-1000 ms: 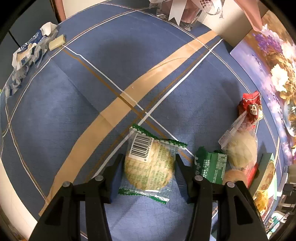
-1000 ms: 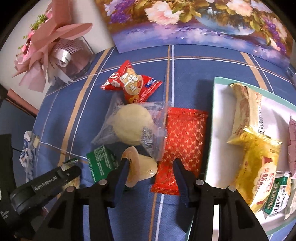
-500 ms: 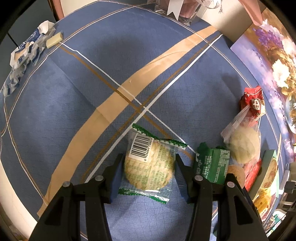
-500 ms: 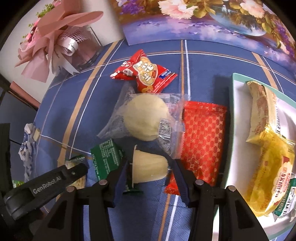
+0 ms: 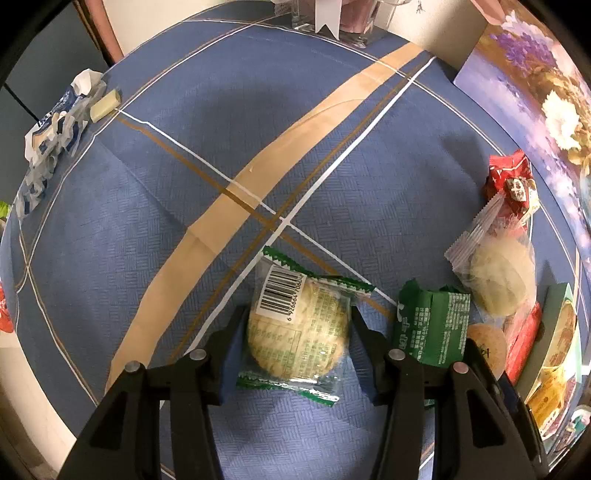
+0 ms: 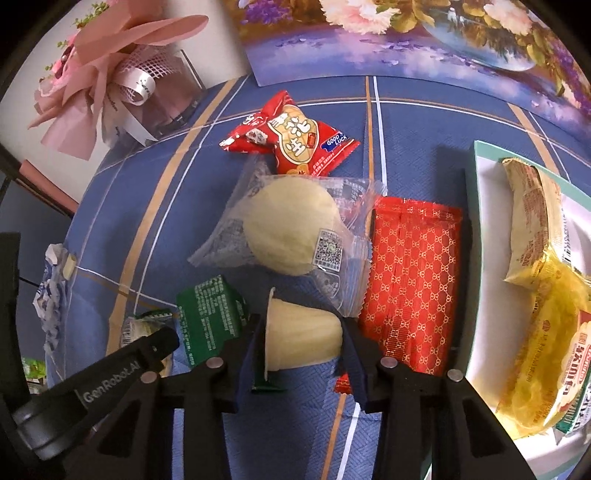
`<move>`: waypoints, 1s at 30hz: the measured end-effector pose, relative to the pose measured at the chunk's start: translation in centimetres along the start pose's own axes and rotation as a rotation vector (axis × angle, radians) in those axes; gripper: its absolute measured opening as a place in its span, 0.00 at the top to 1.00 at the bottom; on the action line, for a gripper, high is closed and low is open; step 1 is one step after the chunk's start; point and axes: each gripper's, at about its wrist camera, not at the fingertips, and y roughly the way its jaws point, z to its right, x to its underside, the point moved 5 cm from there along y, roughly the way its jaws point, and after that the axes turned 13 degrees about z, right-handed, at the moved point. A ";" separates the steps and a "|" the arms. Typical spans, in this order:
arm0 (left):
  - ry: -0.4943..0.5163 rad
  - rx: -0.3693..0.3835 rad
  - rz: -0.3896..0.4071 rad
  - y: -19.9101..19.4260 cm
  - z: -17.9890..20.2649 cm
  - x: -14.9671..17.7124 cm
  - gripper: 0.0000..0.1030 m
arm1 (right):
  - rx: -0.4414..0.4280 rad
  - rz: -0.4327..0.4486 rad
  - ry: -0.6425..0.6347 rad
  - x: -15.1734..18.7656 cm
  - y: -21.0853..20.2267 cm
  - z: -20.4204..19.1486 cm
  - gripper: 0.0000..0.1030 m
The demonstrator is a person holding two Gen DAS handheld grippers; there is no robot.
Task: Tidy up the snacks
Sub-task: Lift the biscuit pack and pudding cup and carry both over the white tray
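My left gripper is shut on a round cracker in a clear green-edged wrapper, over the blue tablecloth. My right gripper is shut on a small pale jelly cup, lying on its side between the fingers. Beyond it lie a green packet, a clear-wrapped pale bun, a red peanut packet and a red patterned packet. A white tray at right holds yellow snack packs. The left gripper's arm shows in the right wrist view.
A pink bouquet in a clear box stands at the back left. A flower painting leans at the back. Crumpled blue-white wrappers lie at the table's far left edge.
The right gripper has closed in on the jelly cup and moved forward toward the bun. The left gripper stays on the cracker pack with little movement.
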 end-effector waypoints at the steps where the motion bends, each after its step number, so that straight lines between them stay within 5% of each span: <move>1: -0.004 0.005 0.003 -0.1 0.1 -0.1 0.50 | 0.003 0.002 -0.002 0.0 0.1 -0.3 0.59; 21: -0.034 0.161 0.143 -7.1 1.3 -2.7 0.50 | 0.014 0.121 0.071 -3.5 -6.2 2.7 0.61; 30: 0.140 0.309 0.171 -10.4 9.7 0.5 0.50 | 0.086 0.154 0.132 -3.9 -9.5 7.8 0.61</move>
